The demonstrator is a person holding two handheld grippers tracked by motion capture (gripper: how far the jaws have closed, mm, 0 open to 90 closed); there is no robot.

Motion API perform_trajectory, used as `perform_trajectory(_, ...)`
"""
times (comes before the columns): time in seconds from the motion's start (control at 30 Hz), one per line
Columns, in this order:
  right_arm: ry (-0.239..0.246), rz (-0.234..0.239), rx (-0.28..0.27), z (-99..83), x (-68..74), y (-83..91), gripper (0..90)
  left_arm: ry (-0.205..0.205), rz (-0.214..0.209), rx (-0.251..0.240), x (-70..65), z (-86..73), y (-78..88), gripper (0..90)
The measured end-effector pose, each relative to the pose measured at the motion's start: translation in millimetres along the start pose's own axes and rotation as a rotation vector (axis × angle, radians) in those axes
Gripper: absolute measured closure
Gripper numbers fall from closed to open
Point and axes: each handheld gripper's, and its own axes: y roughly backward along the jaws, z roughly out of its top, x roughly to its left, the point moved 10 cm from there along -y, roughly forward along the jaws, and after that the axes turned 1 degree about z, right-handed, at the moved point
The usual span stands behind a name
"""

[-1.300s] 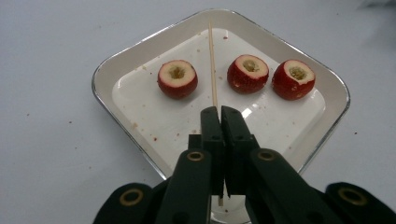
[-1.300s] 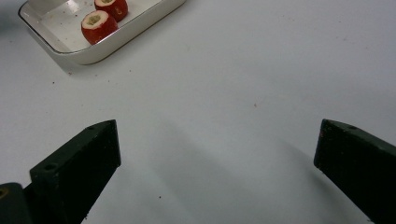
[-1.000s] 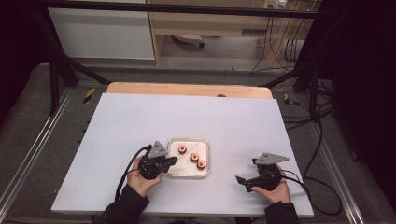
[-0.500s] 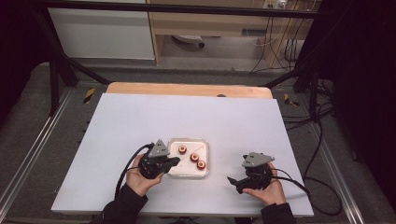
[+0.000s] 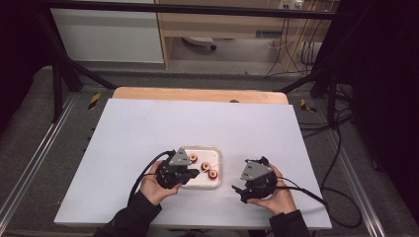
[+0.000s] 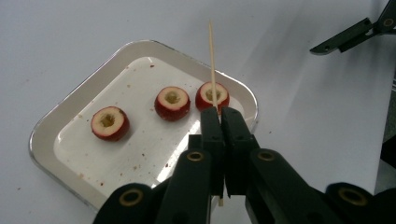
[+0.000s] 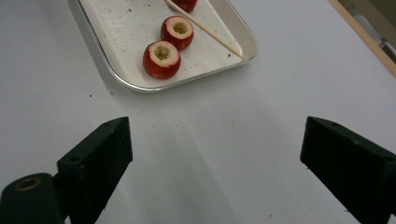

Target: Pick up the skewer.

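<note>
A white tray (image 5: 210, 147) holds three cored red fruit pieces (image 6: 110, 123) (image 6: 172, 102) (image 6: 212, 95). My left gripper (image 6: 219, 112) is shut on a thin wooden skewer (image 6: 212, 60), whose tip points out over the tray's far corner. In the high view the left gripper (image 5: 195, 173) hangs over the tray's near left side. To the tray's right, above bare table, my right gripper (image 7: 215, 140) stands open; its jaws have just been closing a little with nothing between them. It faces the tray (image 7: 140, 86), the fruit (image 7: 162, 58) and the skewer (image 7: 205, 29).
The white tabletop (image 5: 197, 123) stretches wide behind and beside the tray. A wooden strip (image 5: 197, 94) runs along its far edge. Black frame bars and cables (image 5: 341, 148) stand off the table to the right.
My right hand has moved left toward the tray and lifted a little. The left hand with the skewer has shifted slightly right over the tray.
</note>
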Motion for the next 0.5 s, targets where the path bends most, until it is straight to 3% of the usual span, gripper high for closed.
perform_trajectory(0.27, 0.143, -0.014, -0.003, 17.6, 8.9, -2.4, 20.5, -0.030, -0.026, 0.023, -10.1, 6.0, -6.8, 88.5)
perform_trajectory(0.3, 0.143, -0.014, -0.003, 17.6, 8.9, -2.4, 20.5, -0.038, -0.028, 0.031, -11.1, 6.1, -7.8, 88.5)
perform_trajectory(0.37, 0.202, -0.021, -0.002, 21.6, 10.5, -2.6, 27.4, -0.051, -0.037, 0.045, -14.5, 6.9, -11.9, 88.5)
perform_trajectory(0.4, 0.202, -0.021, -0.002, 21.6, 10.5, -2.6, 27.4, -0.051, -0.037, 0.045, -14.5, 6.9, -11.9, 88.5)
perform_trajectory(0.47, 0.250, -0.030, -0.010, 24.3, 11.6, -2.8, 32.3, -0.057, -0.043, 0.054, -16.6, 7.3, -14.6, 88.5)
perform_trajectory(0.5, 0.298, -0.034, -0.011, 25.4, 13.2, -3.2, 36.7, -0.058, -0.046, 0.057, -17.8, 7.7, -15.9, 88.5)
